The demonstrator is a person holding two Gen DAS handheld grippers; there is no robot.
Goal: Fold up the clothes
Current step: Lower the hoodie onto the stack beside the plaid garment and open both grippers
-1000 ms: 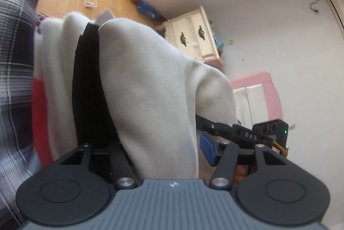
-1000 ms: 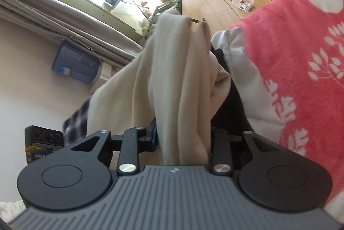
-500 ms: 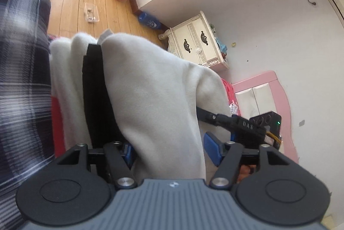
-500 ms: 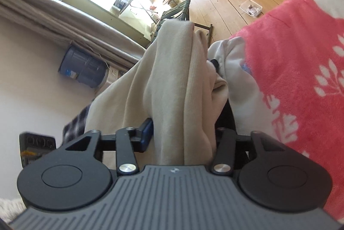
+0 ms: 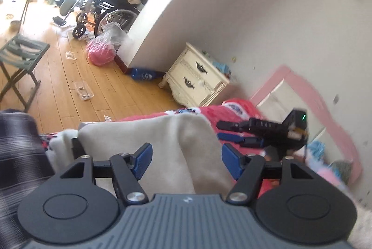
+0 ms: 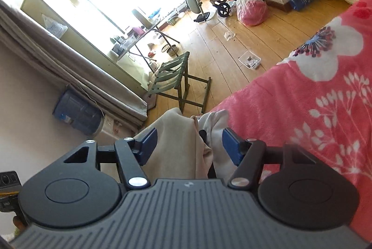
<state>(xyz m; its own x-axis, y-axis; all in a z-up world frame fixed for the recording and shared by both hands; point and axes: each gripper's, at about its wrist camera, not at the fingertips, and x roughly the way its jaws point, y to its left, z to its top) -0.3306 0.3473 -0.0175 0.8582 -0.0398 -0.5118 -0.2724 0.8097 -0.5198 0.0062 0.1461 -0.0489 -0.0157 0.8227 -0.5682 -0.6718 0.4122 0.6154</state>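
The bed [image 6: 313,109], under a red blanket printed with white flowers and sprigs, fills the right wrist view from 1 to 5 o'clock. On its edge lies the cream garment [image 5: 167,151], bunched in soft folds with a strip of black fabric showing at 9 o'clock in the left wrist view; the right wrist view shows it [image 6: 176,146] at centre, just below a green folding stool [image 6: 172,79] on the wooden floor. The left claw [image 5: 187,160] stands wide open, blue pads either side of the cloth, gripping nothing. The right claw [image 6: 189,147] is likewise spread wide, the garment between its pads but unclamped. At 3 o'clock in the left wrist view, the right claw's [image 5: 232,132] fingers reach over the blanket.
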